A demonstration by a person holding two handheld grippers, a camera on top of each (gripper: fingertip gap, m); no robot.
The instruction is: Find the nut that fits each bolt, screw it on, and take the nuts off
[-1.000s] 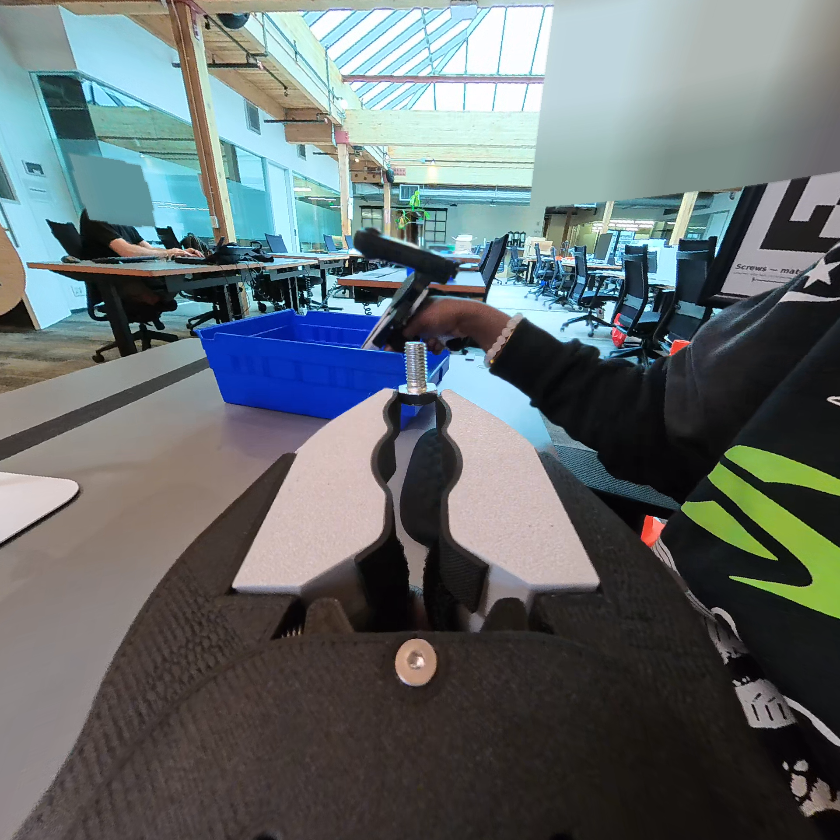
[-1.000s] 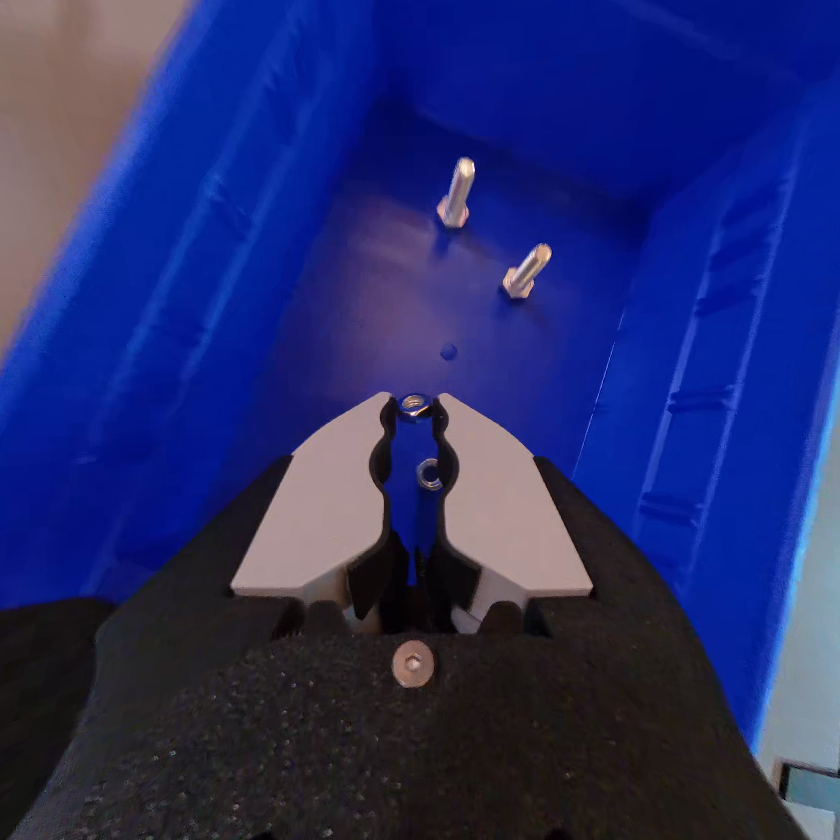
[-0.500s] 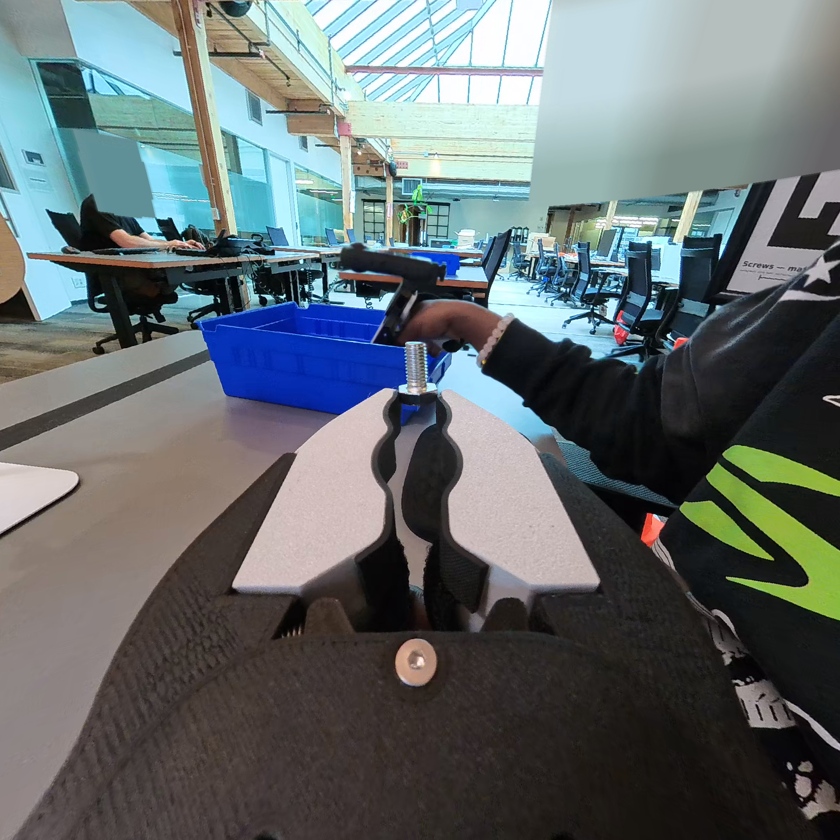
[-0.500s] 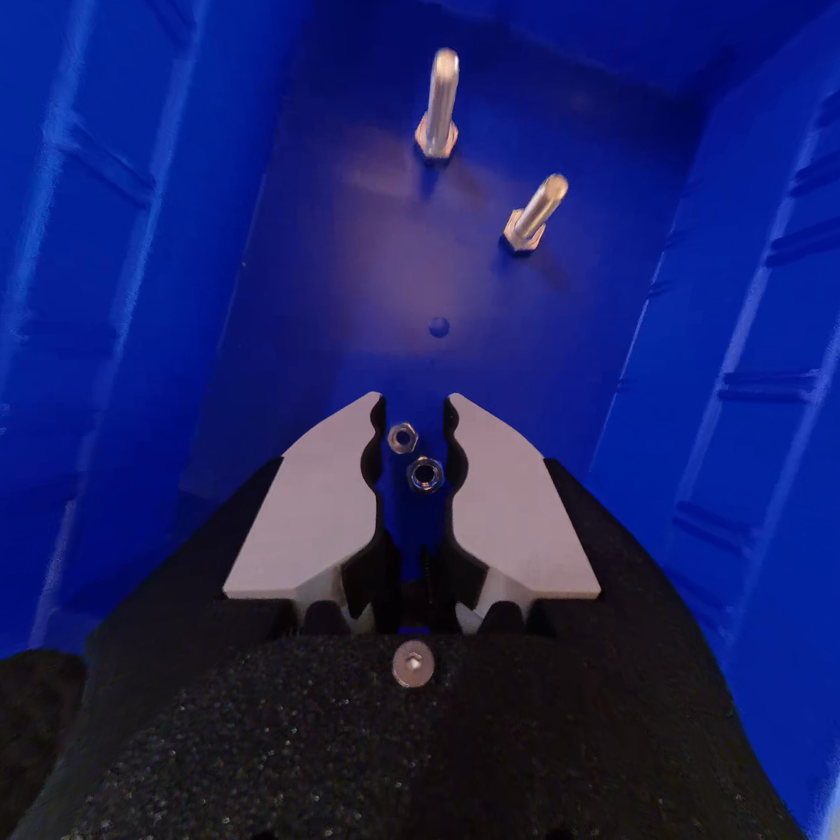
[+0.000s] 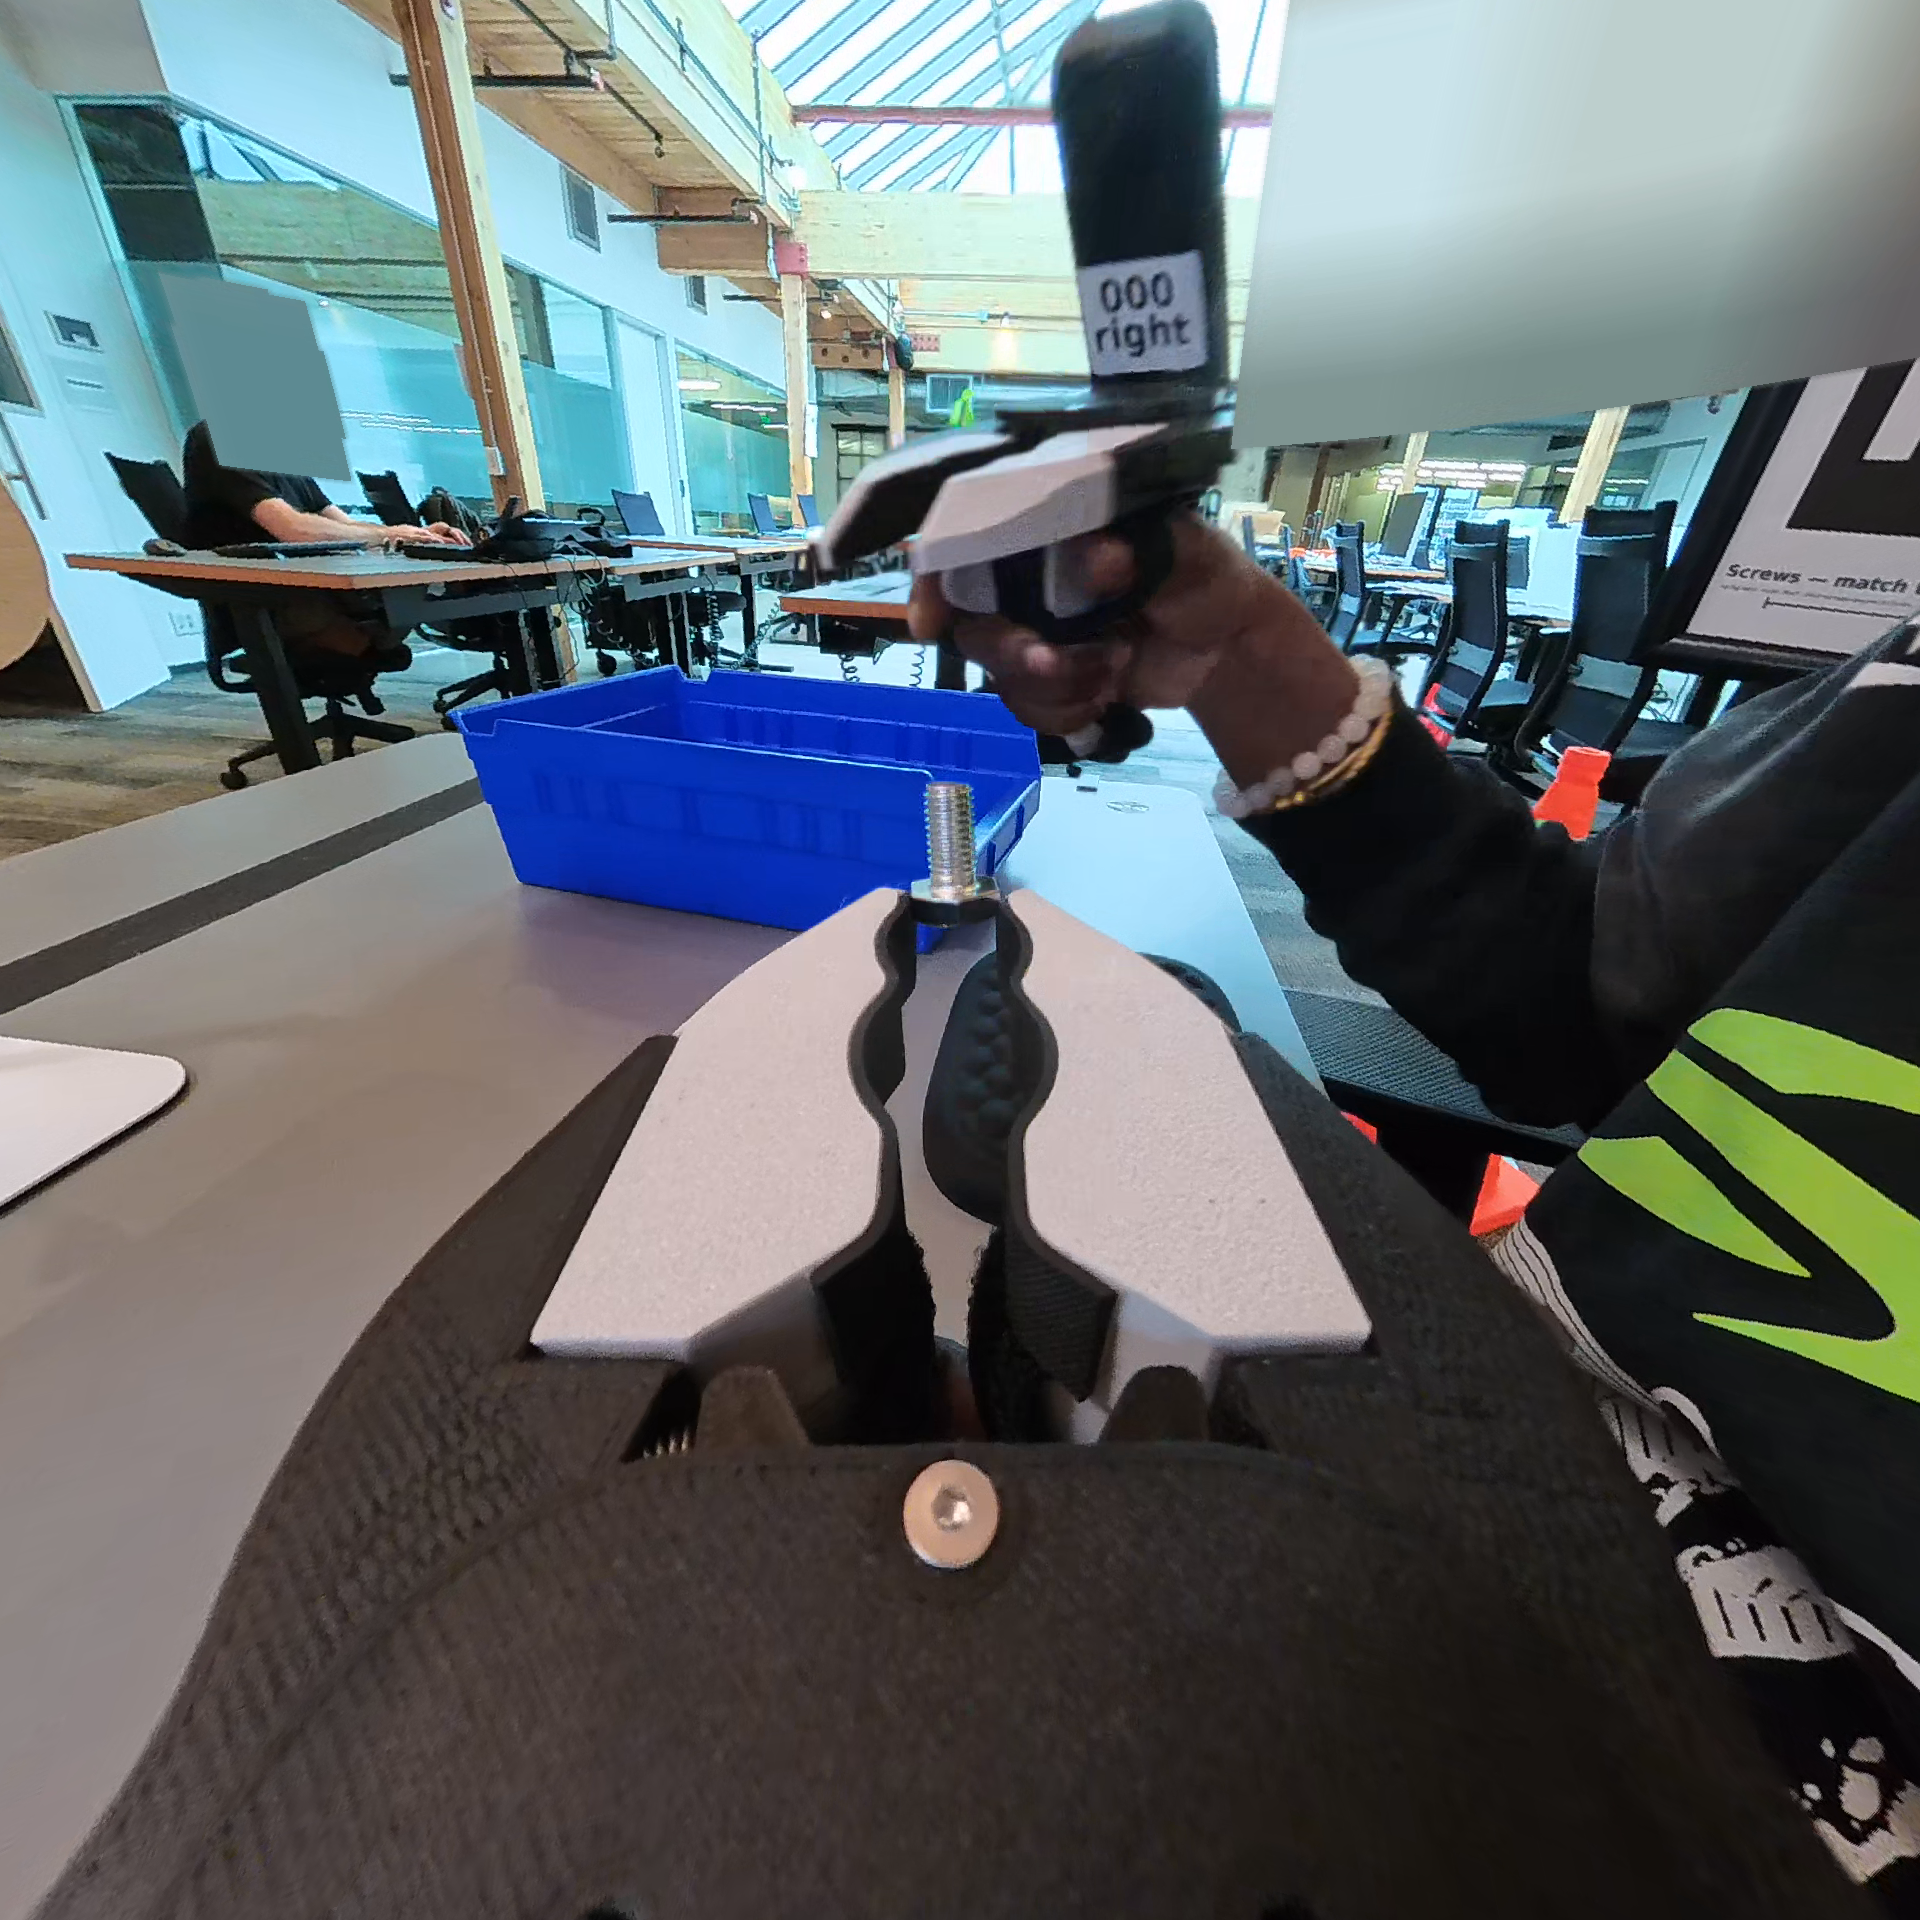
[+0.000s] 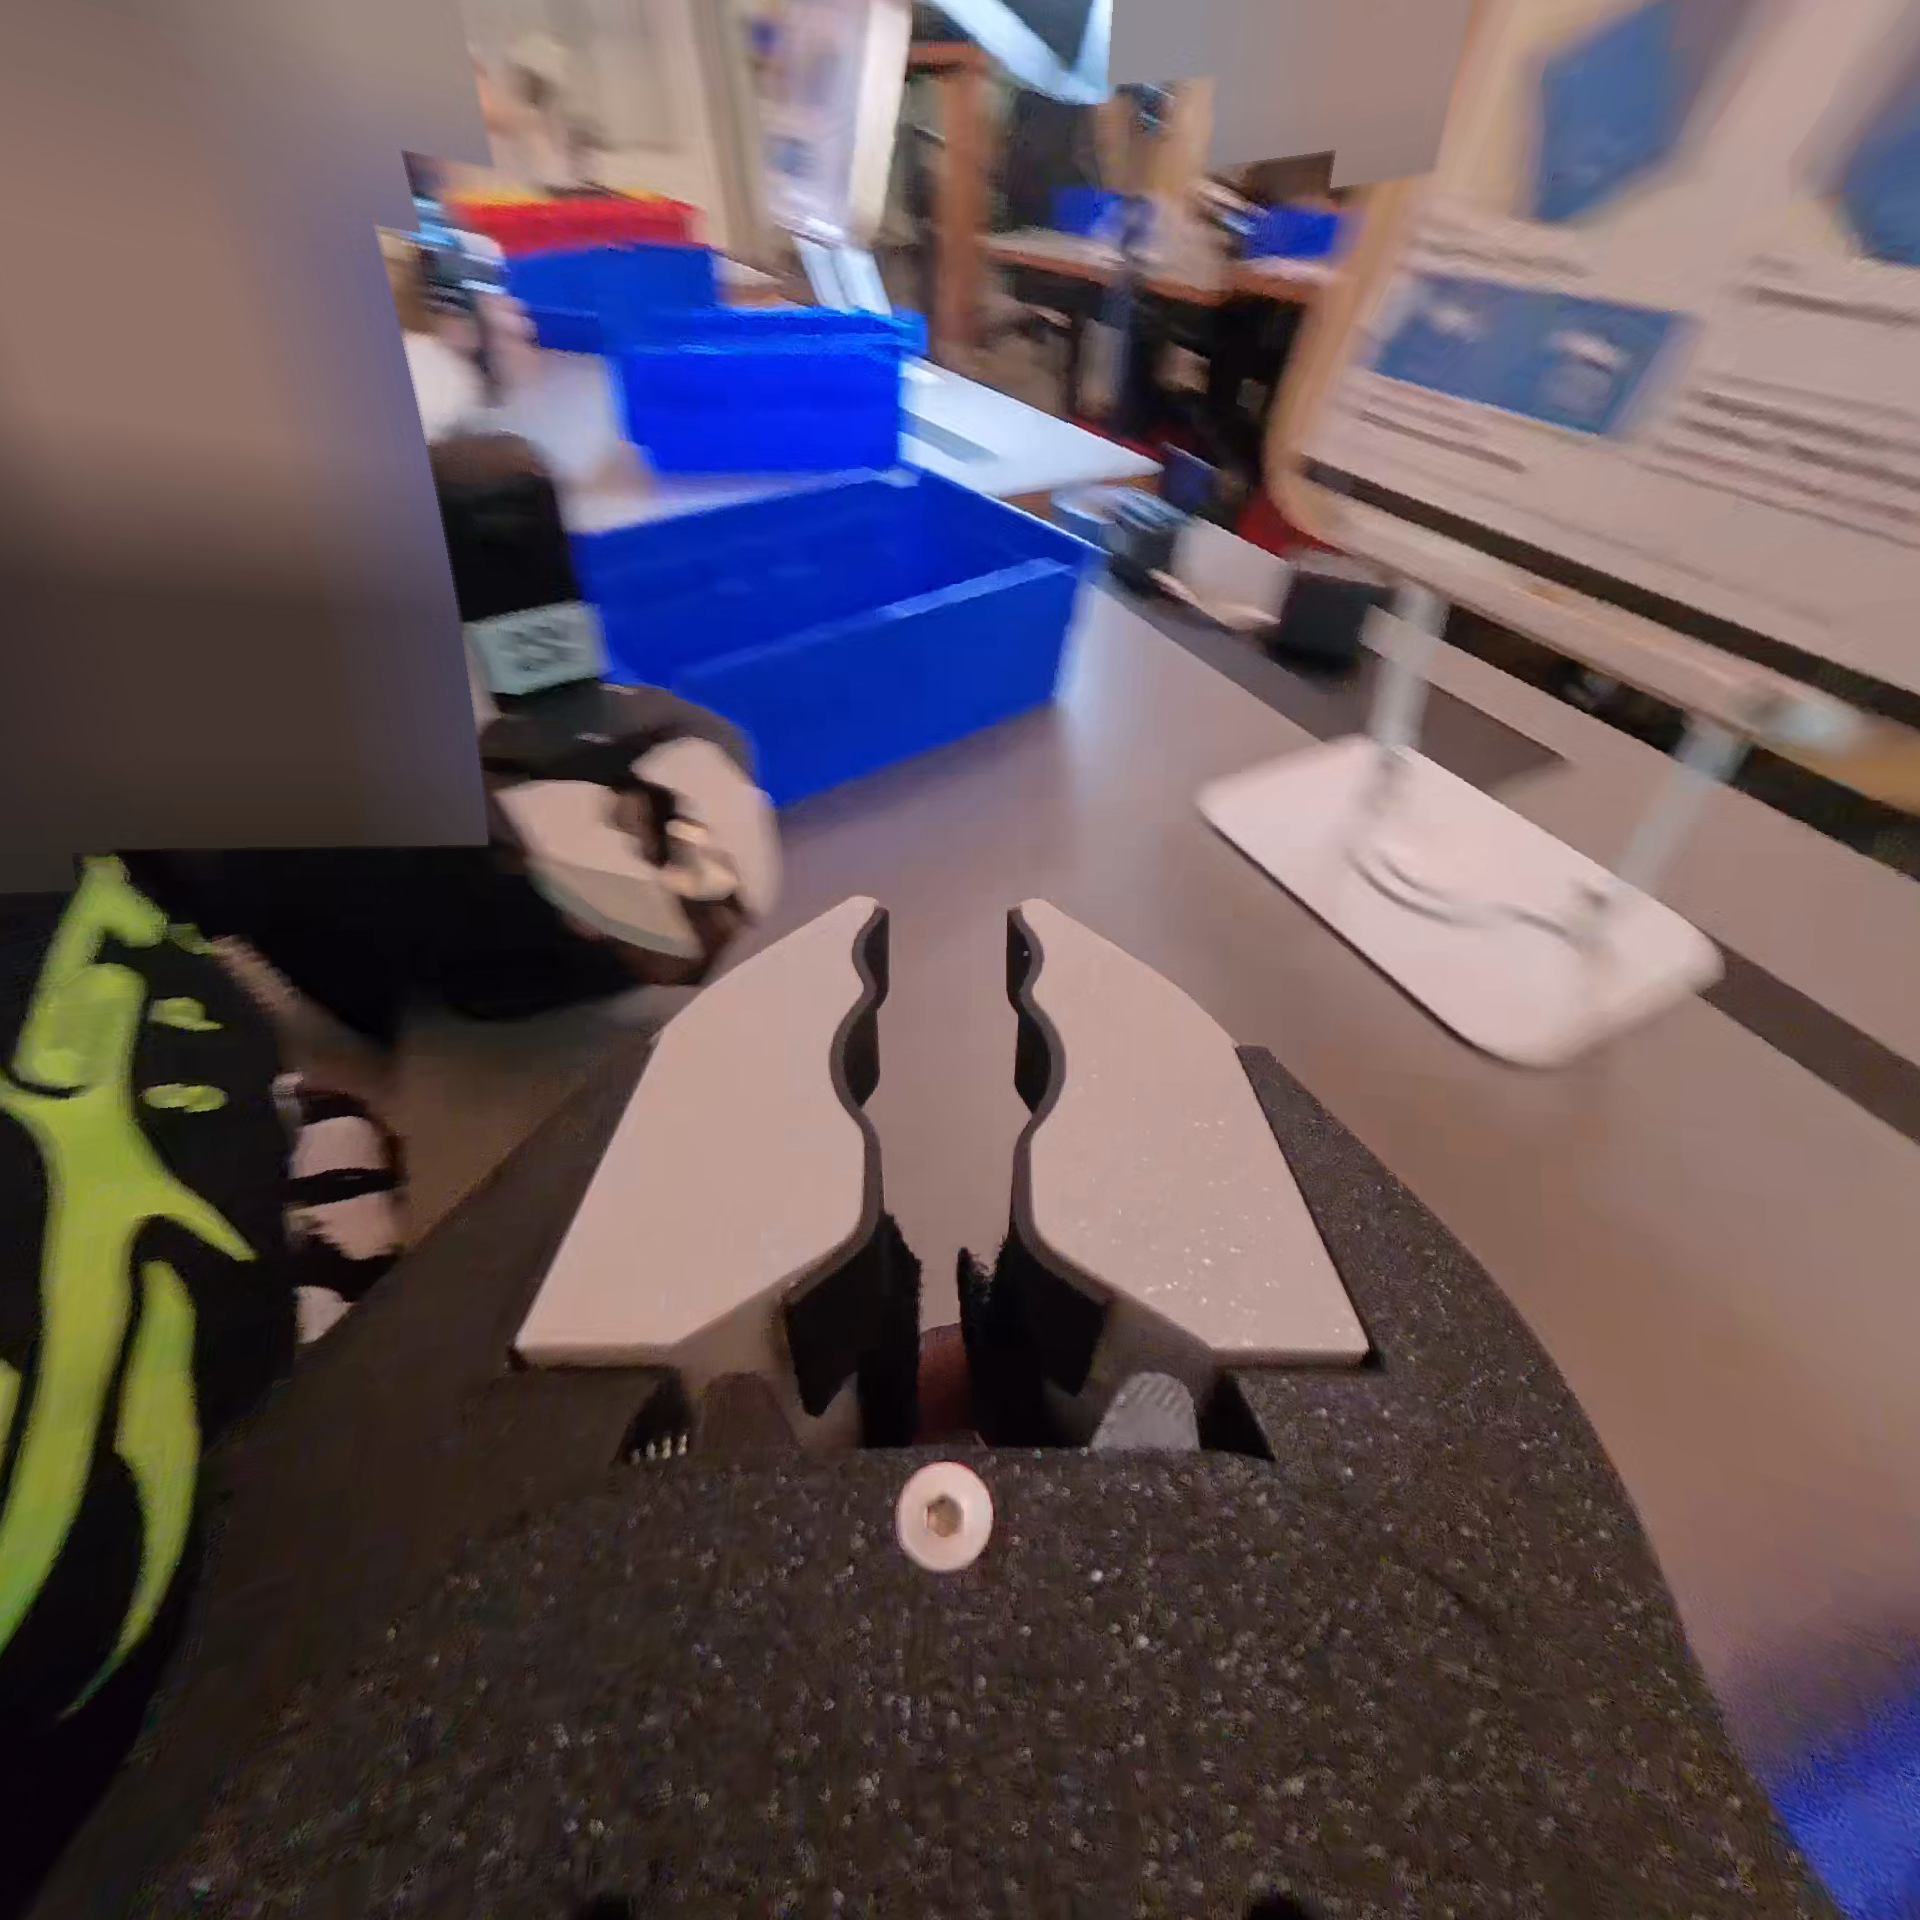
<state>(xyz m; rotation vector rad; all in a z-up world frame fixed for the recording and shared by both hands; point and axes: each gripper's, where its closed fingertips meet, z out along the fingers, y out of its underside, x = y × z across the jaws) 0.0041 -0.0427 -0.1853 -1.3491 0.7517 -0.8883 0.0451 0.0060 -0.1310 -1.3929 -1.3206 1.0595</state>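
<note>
My left gripper (image 5: 951, 906) is shut on the head of a short silver bolt (image 5: 949, 831), which stands upright with its threads up, above the grey table (image 5: 312, 1039). My right gripper (image 6: 948, 925) is open with nothing between its fingers, and it looks over the table. In the left wrist view the right gripper (image 5: 873, 545) is held high in a hand, above the right end of the blue bin (image 5: 748, 800). In the blurred right wrist view the left gripper (image 6: 691, 868) is low on the left. The inside of the bin is hidden.
The blue bin (image 6: 862, 634) stands on the table behind the left gripper, with more blue bins farther back. A white stand base (image 6: 1455, 904) with a sign board sits at the right. A person's dark sleeve (image 5: 1507, 935) crosses the right side. The tips of one gripper are about 10 cm away from the tips of the other.
My right gripper has come up out of the blue bin, away from the nuts and bolts on its floor, and swung toward the left gripper, empty. The left gripper still holds its bolt.
</note>
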